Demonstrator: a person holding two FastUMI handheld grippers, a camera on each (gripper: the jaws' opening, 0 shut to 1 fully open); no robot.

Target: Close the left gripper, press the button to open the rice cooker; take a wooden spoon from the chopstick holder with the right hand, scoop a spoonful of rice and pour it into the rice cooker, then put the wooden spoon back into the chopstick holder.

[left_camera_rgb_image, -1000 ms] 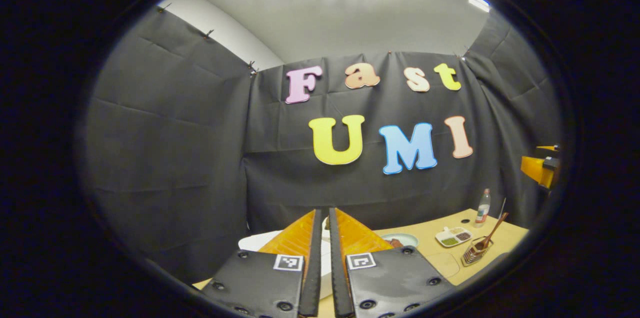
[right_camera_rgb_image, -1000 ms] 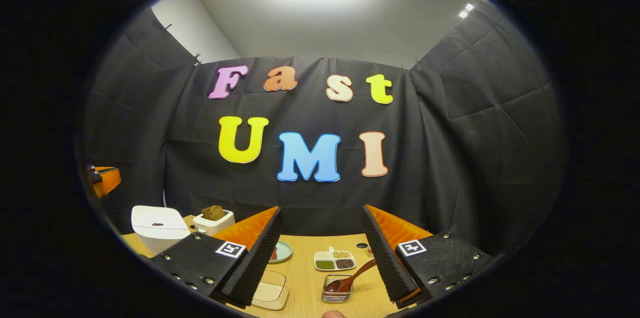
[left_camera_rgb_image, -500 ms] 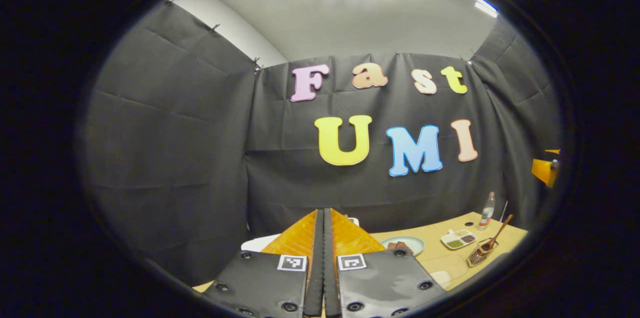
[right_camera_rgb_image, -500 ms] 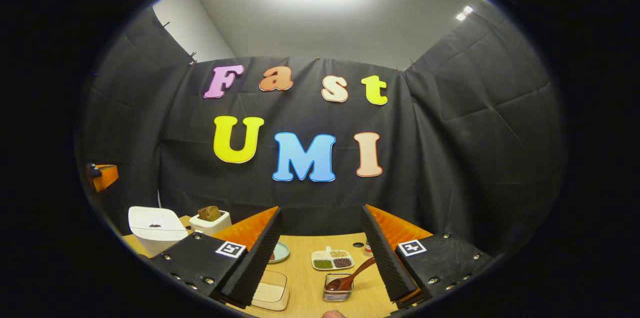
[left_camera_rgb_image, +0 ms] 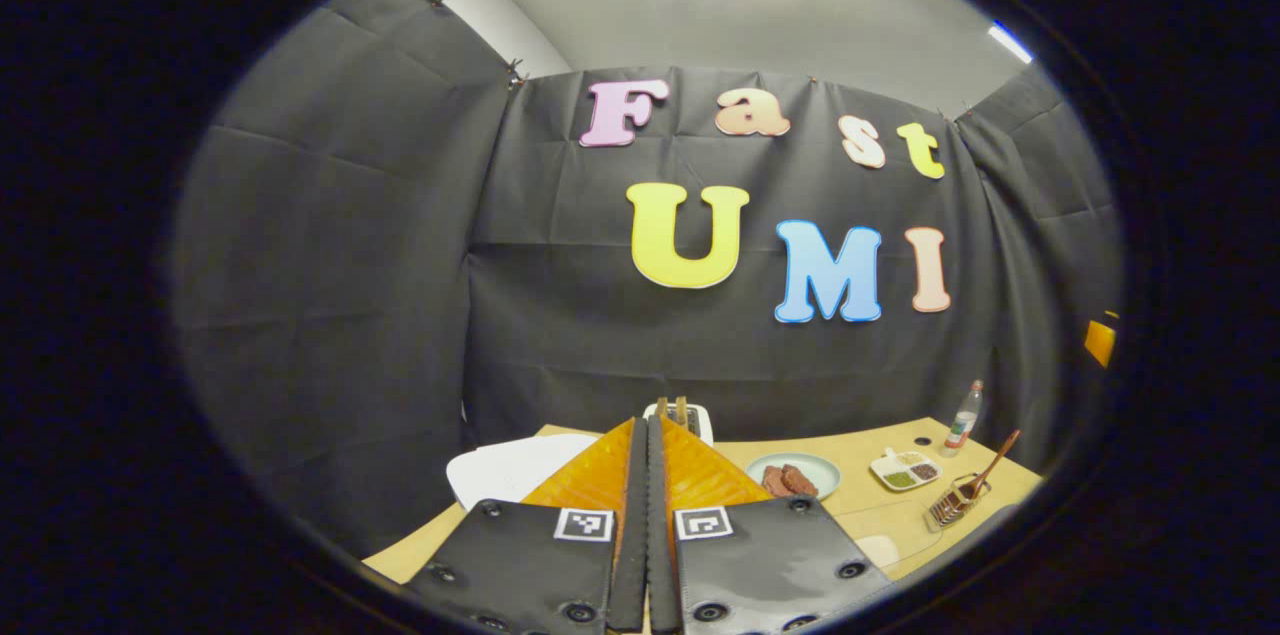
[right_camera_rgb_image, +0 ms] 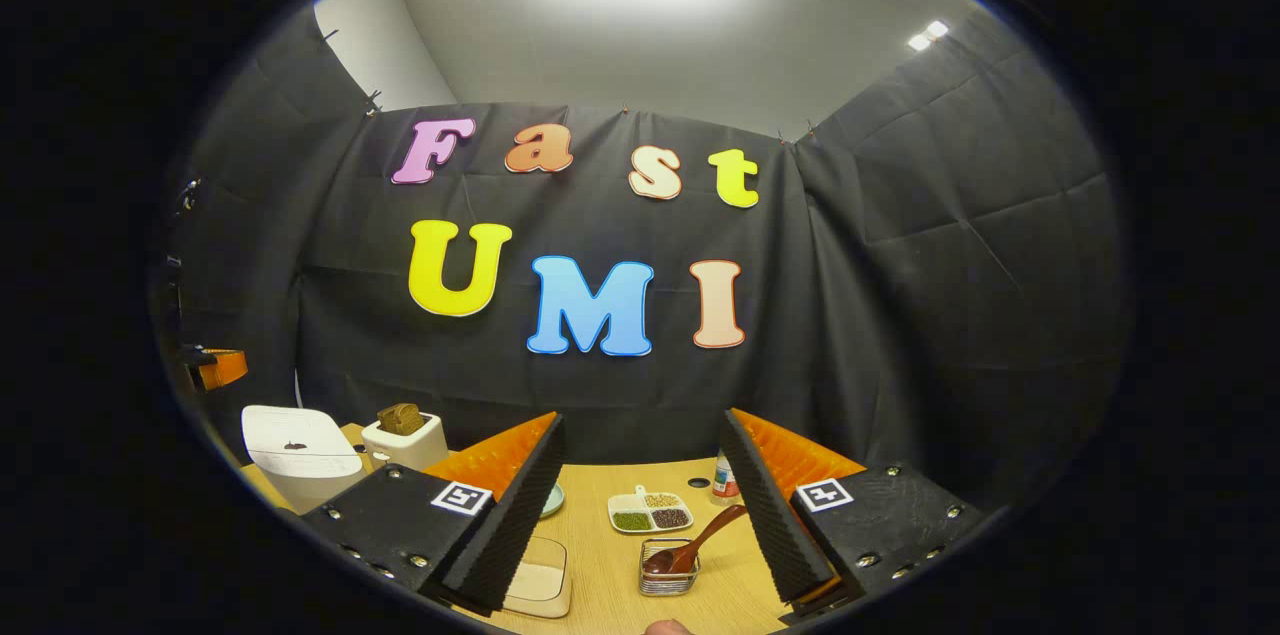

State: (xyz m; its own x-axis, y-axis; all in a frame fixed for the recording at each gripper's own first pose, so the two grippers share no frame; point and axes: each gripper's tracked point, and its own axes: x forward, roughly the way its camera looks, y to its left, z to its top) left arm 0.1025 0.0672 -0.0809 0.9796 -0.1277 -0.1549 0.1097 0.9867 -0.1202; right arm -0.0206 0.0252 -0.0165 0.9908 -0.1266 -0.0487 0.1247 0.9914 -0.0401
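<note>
Light wooden table [right_camera_rgb_image: 610, 555]; on it a white closed rice cooker [right_camera_rgb_image: 297, 450], white toaster [right_camera_rgb_image: 402, 440], wire chopstick holder [right_camera_rgb_image: 668, 570], divided white dish [right_camera_rgb_image: 650, 512].

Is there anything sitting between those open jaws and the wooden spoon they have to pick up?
Nothing visible. In the right gripper view, the right gripper is open, and the wooden spoon leans in the chopstick holder just ahead, with only bare table between.

Toaster [right_camera_rgb_image: 402, 439], plate [left_camera_rgb_image: 795, 466], bottle [left_camera_rgb_image: 962, 421], sectioned dish [right_camera_rgb_image: 650, 512]
</note>
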